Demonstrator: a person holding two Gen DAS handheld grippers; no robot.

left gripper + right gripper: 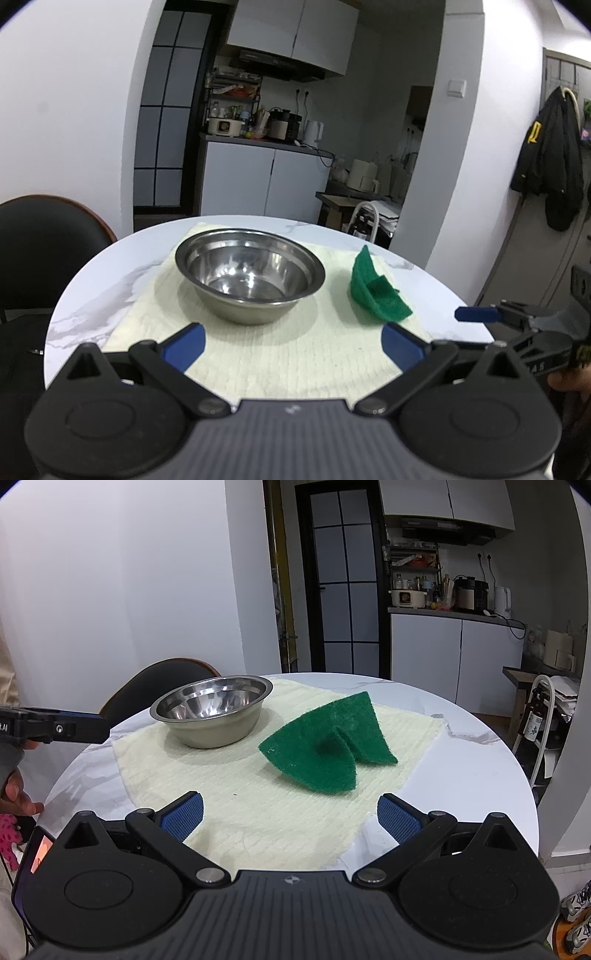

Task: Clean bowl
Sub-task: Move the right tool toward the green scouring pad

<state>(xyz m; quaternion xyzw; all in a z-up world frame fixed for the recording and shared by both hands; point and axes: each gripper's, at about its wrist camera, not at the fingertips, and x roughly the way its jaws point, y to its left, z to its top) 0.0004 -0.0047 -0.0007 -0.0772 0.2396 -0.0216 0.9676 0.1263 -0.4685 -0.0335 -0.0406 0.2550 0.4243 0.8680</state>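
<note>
A steel bowl [250, 275] stands upright and empty on a cream cloth [280, 354] on a round white marble table [92, 295]. A folded green scouring pad [376, 291] lies on the cloth to the right of the bowl. My left gripper [293, 345] is open and empty, just short of the bowl. In the right wrist view the bowl [211, 710] is at the far left and the pad [328, 742] lies straight ahead. My right gripper [290, 818] is open and empty, a short way before the pad. The right gripper also shows at the right edge of the left wrist view [480, 314].
A black chair [40, 254] stands at the table's left side. The left gripper's body [55, 729] reaches in from the left of the right wrist view. A kitchen counter [266, 144] with appliances lies behind, and a dark jacket [550, 162] hangs at the right.
</note>
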